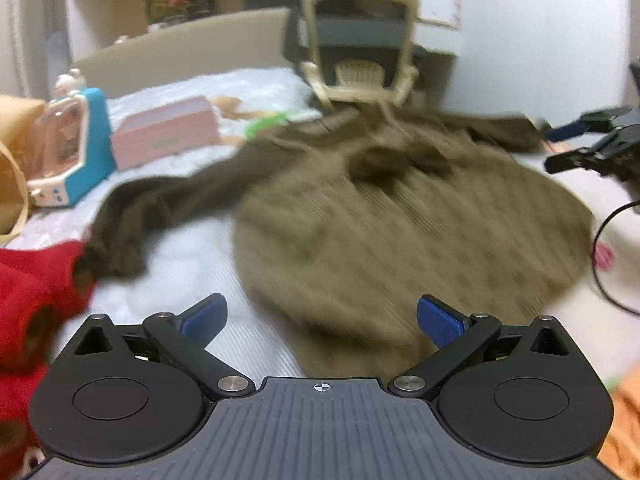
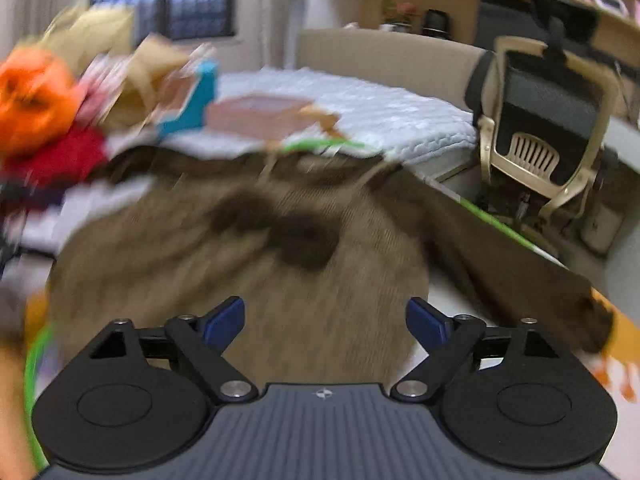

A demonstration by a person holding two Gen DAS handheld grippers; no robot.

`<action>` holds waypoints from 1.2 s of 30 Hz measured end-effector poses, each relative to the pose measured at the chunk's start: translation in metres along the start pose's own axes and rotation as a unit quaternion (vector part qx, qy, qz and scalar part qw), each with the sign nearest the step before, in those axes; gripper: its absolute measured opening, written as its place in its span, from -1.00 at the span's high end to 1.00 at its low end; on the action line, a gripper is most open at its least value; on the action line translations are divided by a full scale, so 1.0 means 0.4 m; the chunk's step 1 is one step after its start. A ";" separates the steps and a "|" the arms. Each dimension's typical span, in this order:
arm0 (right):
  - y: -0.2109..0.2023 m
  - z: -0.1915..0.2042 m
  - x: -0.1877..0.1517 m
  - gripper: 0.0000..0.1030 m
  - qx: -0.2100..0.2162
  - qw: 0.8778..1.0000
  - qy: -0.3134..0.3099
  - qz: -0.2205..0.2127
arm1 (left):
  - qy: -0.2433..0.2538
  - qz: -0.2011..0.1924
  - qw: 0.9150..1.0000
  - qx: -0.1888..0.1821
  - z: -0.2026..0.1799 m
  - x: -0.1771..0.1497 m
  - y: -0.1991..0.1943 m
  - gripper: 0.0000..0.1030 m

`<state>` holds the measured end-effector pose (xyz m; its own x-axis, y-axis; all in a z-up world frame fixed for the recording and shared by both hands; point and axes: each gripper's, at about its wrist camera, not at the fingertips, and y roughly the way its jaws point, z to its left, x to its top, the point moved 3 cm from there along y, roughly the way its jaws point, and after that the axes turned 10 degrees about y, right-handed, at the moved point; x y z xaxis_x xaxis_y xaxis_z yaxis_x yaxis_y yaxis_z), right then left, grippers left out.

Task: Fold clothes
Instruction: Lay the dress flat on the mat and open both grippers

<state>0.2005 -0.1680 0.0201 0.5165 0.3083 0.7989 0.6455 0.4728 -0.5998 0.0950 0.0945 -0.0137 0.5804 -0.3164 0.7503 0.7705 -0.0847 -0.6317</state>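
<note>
A brown knitted sweater (image 1: 400, 232) lies spread on the white bed (image 1: 192, 264), its hem toward me and one sleeve stretched out to the left. My left gripper (image 1: 322, 322) hovers open just above the hem's left part, nothing between its blue pads (image 1: 204, 318). In the right wrist view the same sweater (image 2: 248, 272) fills the middle, with its other sleeve (image 2: 520, 276) running to the bed's right edge. My right gripper (image 2: 324, 322) stands open over the hem, holding nothing. It also shows at the right edge of the left wrist view as the right gripper (image 1: 592, 152). Both views are motion-blurred.
A red garment (image 1: 36, 300) lies at the left, touching the sleeve's cuff. Behind it stand a blue toy machine (image 1: 72, 148), a pink box (image 1: 164, 132) and a paper bag (image 1: 12, 160). A beige office chair (image 2: 544, 132) stands off the bed's far right. An orange item (image 2: 32, 96) sits at the left.
</note>
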 end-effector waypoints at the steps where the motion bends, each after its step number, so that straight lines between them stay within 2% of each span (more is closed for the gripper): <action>1: -0.022 0.022 -0.034 -0.84 -0.004 1.000 -0.017 0.007 | 0.013 0.007 1.000 -0.003 -0.026 -0.011 -0.006 -1.00; 3: -0.058 0.065 -0.096 -0.86 -0.007 0.999 -0.047 0.020 | 0.041 0.018 0.999 0.003 -0.067 -0.024 -0.004 -1.00; 7: -0.064 0.158 -0.149 -0.88 0.017 0.996 -0.085 0.018 | 0.100 0.033 0.994 0.038 -0.119 -0.029 0.036 -1.00; 10: -0.017 0.229 -0.143 -0.91 0.057 0.993 -0.098 0.023 | 0.119 0.024 0.990 0.069 -0.118 -0.005 0.051 -1.00; 11: 0.004 0.255 -0.139 -0.91 0.072 0.992 -0.104 0.028 | 0.113 0.019 0.989 0.090 -0.106 0.013 0.055 -1.00; 13: 0.038 0.285 -0.127 -0.91 0.050 0.989 -0.140 0.016 | 0.082 -0.004 0.988 0.127 -0.076 0.055 0.052 -1.00; 15: 0.070 0.314 -0.114 -0.91 0.021 0.984 -0.179 0.001 | 0.035 -0.024 0.989 0.144 -0.041 0.092 0.036 -1.00; 16: 0.086 0.328 -0.108 -0.90 0.007 0.980 -0.198 -0.006 | 0.017 -0.034 0.990 0.137 -0.033 0.103 0.023 -1.00; 17: 0.095 0.317 -0.087 -0.90 -0.028 0.978 -0.206 -0.028 | 0.009 -0.042 0.992 0.115 -0.034 0.110 0.010 -1.00; 19: 0.094 0.264 -0.030 -0.90 -0.093 0.977 -0.178 -0.070 | 0.022 -0.045 0.997 0.051 -0.064 0.110 -0.007 -1.00; 20: 0.086 0.235 -0.004 -0.90 -0.122 0.975 -0.161 -0.091 | 0.049 -0.039 0.997 0.038 -0.096 0.099 -0.002 -1.00; 23: 0.056 0.185 0.040 -0.90 -0.163 0.963 -0.169 -0.137 | 0.131 -0.019 0.991 0.002 -0.187 0.065 0.014 -1.00; 25: 0.028 0.172 0.047 -0.90 -0.170 0.955 -0.193 -0.150 | 0.165 0.007 0.986 0.024 -0.214 0.038 0.056 -1.00; 26: 0.010 0.162 0.051 -0.90 -0.178 0.950 -0.204 -0.156 | 0.167 0.016 0.985 0.037 -0.208 0.034 0.073 -1.00; 28: -0.042 0.124 0.064 -0.90 -0.198 0.943 -0.208 -0.170 | 0.145 0.023 0.987 0.064 -0.170 0.037 0.096 -1.00; 31: -0.169 0.029 0.084 -0.90 -0.222 0.941 -0.162 -0.195 | 0.088 0.010 0.991 0.102 -0.100 0.066 0.098 -1.00; 34: -0.326 -0.079 0.067 -1.00 -0.248 0.936 -0.110 -0.223 | 0.044 -0.005 0.994 0.103 -0.065 0.090 0.092 -1.00; 36: -0.410 -0.131 0.035 -1.00 -0.244 0.940 -0.097 -0.216 | 0.035 -0.011 0.994 0.102 -0.062 0.097 0.092 -1.00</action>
<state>0.1314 -0.2845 0.1274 0.0644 0.3405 0.9380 0.9774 0.1683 -0.1282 0.1393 0.0555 -0.0126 0.5484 -0.3829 0.7434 0.8245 0.0996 -0.5570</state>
